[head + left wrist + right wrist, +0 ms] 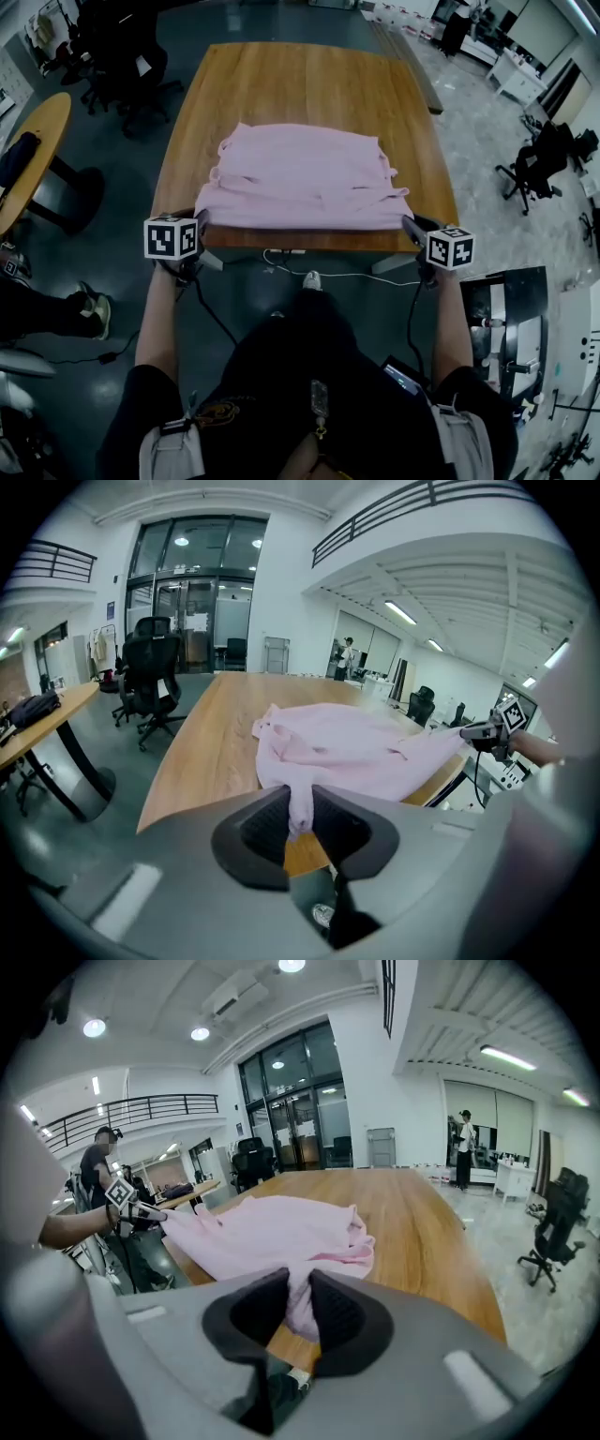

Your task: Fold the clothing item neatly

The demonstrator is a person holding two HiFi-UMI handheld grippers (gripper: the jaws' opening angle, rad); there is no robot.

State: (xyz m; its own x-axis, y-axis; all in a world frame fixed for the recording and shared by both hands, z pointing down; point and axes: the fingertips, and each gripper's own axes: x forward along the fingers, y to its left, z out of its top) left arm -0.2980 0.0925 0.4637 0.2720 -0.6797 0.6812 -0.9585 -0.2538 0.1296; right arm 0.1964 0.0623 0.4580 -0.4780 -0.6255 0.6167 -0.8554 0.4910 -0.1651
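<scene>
A pink garment [300, 178] lies spread on the near half of the wooden table [300, 80], its near hem reaching the table's front edge. My left gripper [199, 230] is shut on the hem's near left corner; the pink cloth [300, 803] is pinched between its dark pads. My right gripper [412, 228] is shut on the near right corner, with the cloth [300, 1302] squeezed between its pads. The hem is stretched taut between the two grippers. In the left gripper view the garment [347, 747] rumples toward the far side.
Office chairs [122, 66] stand left of the table, another chair [539, 164] at the right. A round side table [33, 150] is at the left. Cables [309, 272] lie on the floor below the table's front edge. A rack [511, 323] stands by my right arm.
</scene>
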